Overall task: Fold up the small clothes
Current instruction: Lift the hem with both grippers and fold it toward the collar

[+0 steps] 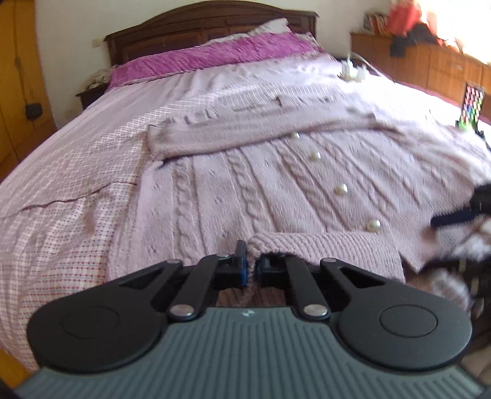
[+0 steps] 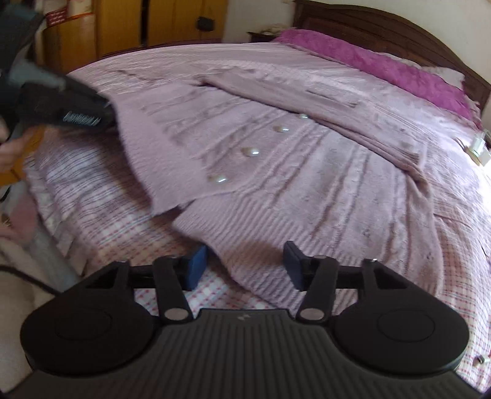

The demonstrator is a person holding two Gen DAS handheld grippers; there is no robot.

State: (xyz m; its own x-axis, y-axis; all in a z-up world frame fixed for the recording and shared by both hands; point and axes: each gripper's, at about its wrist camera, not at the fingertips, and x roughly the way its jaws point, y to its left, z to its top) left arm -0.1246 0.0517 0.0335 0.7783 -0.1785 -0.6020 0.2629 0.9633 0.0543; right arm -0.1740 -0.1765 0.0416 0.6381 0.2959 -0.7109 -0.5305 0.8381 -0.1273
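A lilac cable-knit cardigan (image 1: 276,184) with pearl buttons (image 1: 341,188) lies face up on the bed, one sleeve (image 1: 245,135) folded across its chest. My left gripper (image 1: 252,267) is shut on the ribbed hem at the near edge, which is lifted and curled over. In the right wrist view the cardigan (image 2: 307,168) spreads ahead, and the left gripper (image 2: 104,113) holds its far-left corner off the sheet. My right gripper (image 2: 245,264) is open, its blue pads on either side of the hem's near corner. It shows blurred at the right edge of the left view as the right gripper (image 1: 454,218).
The bed has a pink checked sheet (image 1: 61,199), a purple cover (image 1: 199,58) and a dark wooden headboard (image 1: 184,27). A white object (image 1: 353,69) and a colourful card (image 1: 472,104) lie towards the far right. Wardrobes (image 2: 122,27) stand beyond; a hand (image 2: 12,150) shows at left.
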